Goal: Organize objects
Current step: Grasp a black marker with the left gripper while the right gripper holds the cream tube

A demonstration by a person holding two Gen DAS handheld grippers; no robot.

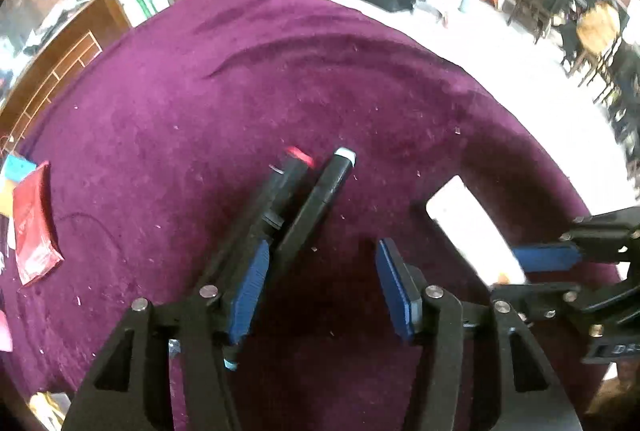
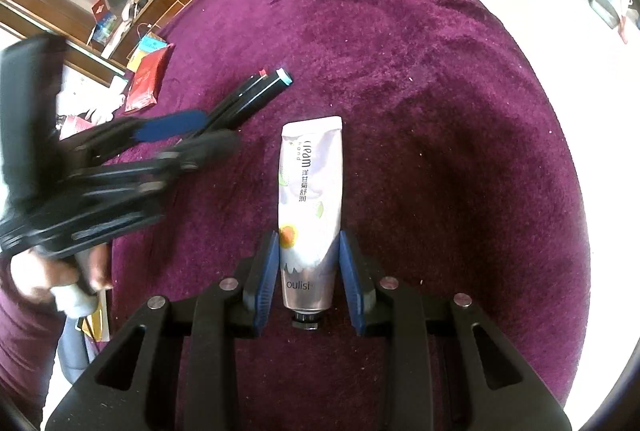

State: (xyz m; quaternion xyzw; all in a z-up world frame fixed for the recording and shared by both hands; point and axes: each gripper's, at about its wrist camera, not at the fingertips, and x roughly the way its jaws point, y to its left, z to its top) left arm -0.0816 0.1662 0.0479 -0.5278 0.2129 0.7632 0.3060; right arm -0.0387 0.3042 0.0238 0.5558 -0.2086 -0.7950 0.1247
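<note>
Two black marker pens (image 1: pixel 308 191) lie side by side on the purple tablecloth (image 1: pixel 200 91), one with a red end, one with a pale blue end. My left gripper (image 1: pixel 320 287) is open around their near ends, its left pad touching them. They also show in the right wrist view (image 2: pixel 256 99). A white hand cream tube (image 2: pixel 310 207) lies on the cloth between the pads of my right gripper (image 2: pixel 310 279), which is open with small gaps on both sides. The tube shows at the right of the left wrist view (image 1: pixel 472 231).
A red packet (image 1: pixel 34 223) lies at the table's left edge beside coloured bags (image 2: pixel 148 45). The round table's edge (image 1: pixel 520 119) curves to the right above white floor. Chairs, shelves and seated people stand beyond the table.
</note>
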